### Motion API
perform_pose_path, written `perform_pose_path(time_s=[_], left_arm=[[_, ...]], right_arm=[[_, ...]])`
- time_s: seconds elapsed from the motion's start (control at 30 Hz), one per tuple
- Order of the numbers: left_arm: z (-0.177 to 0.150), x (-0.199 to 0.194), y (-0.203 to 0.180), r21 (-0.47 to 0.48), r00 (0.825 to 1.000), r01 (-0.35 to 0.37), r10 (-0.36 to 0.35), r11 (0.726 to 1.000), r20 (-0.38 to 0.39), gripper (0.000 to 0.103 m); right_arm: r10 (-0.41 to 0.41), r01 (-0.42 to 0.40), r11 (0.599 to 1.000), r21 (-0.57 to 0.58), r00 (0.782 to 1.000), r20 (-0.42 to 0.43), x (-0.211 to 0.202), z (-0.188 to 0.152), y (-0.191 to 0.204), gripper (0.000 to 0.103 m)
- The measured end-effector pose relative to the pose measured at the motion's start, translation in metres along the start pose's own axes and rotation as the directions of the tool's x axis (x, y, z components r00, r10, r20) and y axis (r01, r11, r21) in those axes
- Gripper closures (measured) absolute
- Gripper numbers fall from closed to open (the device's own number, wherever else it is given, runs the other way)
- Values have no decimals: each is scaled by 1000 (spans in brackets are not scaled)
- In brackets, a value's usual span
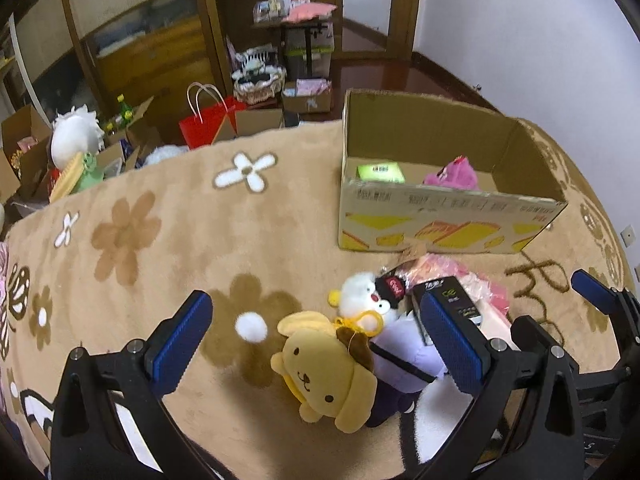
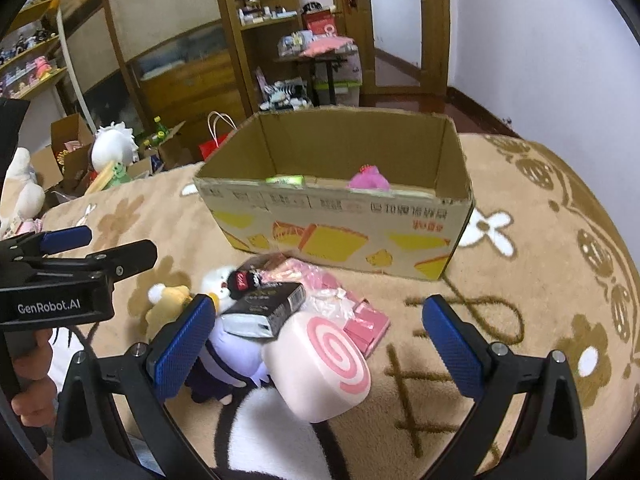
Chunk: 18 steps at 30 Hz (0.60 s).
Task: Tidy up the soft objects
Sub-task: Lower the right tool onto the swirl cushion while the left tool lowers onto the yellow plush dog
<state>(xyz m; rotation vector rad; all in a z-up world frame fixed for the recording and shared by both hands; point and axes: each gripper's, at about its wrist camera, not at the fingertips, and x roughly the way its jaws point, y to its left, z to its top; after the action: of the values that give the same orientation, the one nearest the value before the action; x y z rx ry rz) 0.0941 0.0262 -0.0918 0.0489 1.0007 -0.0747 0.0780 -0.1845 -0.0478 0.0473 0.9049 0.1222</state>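
Cardboard box (image 2: pixel 340 236) sat on blanket (image 1: pixel 168 216), behind toy pile; dog plush (image 1: pixel 326 372) lay left of swirl-roll plush (image 2: pixel 320 364); two items in box.

Wooden cabinets (image 1: pixel 160 52), perhaps glass-fronted.

both grippers, left gripper (image 1: pixel 320 340) and right gripper (image 2: pixel 320 340), gape wide (side by side).
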Motion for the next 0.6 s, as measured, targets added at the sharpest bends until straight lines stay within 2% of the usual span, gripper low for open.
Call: perform_pose_path(time_s=[0.33,0.6], left_arm=[[-7,26,-1,-25,995,24,-26,999,-93,0],[-12,39,-2,-16,992,15,-16,1000,-123,0]], right_arm=[[-13,14,1000,20,998,-64,26,-10,-8,0],[-33,37,999,38,996,-88,36,-15,-15,0]])
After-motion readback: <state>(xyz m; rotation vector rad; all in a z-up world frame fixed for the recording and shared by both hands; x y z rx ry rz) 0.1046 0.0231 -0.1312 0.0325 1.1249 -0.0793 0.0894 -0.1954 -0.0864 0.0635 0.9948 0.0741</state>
